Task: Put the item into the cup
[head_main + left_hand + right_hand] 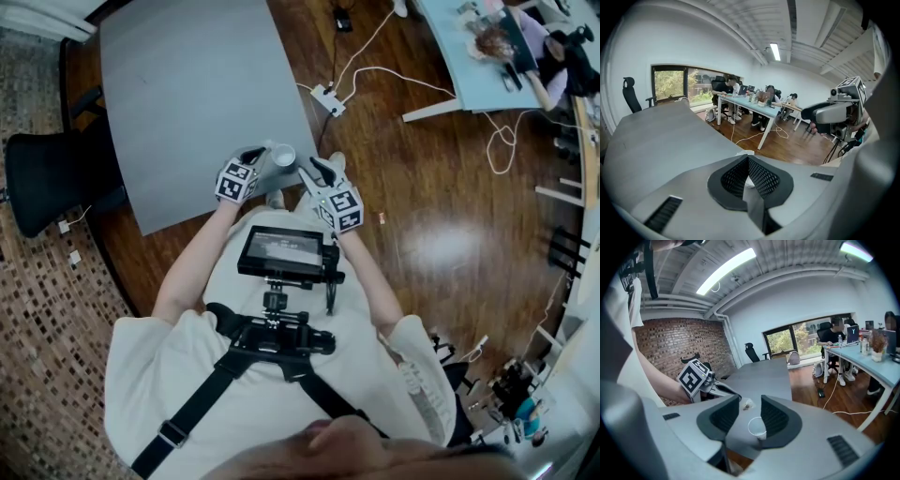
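A small white cup (283, 156) stands near the corner of the grey table (197, 103). In the right gripper view the cup (757, 427) shows in the gap of my open right gripper (750, 416), close to its right pad, with nothing pinched. My left gripper (255, 154) sits just left of the cup with its jaws shut. A small pale crumpled item (748, 404) is at its tips, and a bit of it (743, 153) peeks out at the closed tips of the left gripper (747, 161). My right gripper (309, 170) is to the right of the cup.
A black office chair (47, 178) stands left of the table. A power strip (328, 98) and white cables lie on the wood floor beyond the table. A long desk (469, 66) with seated people is at the top right. A screen rig (281, 251) hangs on my chest.
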The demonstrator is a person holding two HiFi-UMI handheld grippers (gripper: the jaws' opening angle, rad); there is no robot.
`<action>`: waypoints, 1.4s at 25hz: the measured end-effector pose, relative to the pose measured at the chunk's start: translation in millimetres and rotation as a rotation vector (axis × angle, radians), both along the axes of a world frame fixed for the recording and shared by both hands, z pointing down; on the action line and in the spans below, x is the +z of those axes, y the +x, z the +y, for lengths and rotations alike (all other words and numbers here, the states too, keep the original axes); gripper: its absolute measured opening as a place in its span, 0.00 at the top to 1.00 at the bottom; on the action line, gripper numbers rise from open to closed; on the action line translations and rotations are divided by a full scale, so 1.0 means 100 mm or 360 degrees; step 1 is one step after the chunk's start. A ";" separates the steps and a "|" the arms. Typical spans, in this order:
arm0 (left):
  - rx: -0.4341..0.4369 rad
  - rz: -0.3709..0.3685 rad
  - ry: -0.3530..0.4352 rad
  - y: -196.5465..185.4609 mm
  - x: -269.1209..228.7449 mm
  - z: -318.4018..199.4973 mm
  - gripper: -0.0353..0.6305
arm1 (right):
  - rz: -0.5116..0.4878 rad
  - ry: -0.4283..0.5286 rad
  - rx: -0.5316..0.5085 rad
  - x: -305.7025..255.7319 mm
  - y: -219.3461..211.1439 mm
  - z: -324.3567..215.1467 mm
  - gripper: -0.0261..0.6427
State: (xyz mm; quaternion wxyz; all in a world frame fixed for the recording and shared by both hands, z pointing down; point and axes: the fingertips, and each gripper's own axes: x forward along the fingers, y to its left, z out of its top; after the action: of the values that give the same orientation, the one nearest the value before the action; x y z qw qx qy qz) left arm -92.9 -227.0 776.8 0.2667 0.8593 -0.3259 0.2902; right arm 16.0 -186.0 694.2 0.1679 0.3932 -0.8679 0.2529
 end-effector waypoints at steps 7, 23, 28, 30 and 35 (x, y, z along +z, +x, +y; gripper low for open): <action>0.0174 -0.0083 -0.0071 0.23 0.16 0.10 0.95 | -0.0004 -0.0011 0.0029 0.01 0.04 0.00 0.73; 0.0396 -0.0369 -0.0123 0.43 0.65 0.19 0.95 | -0.0015 -0.0055 0.0088 0.10 0.16 0.02 0.73; 0.0430 -0.0405 -0.0165 0.44 0.77 0.24 0.94 | -0.0018 -0.0081 0.0094 0.15 0.19 0.03 0.73; 0.0436 -0.0413 -0.0176 0.43 0.82 0.26 0.86 | -0.0015 -0.0081 0.0097 0.17 0.19 0.04 0.73; 0.0424 -0.0431 -0.0163 0.41 0.81 0.26 0.81 | -0.0011 -0.0070 0.0102 0.17 0.22 0.04 0.73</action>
State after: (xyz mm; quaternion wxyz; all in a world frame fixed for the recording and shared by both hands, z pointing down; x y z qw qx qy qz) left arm -52.4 -201.3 858.0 0.2229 0.8332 -0.2271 0.4522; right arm 38.1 -182.2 711.4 0.1653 0.4161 -0.8496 0.2786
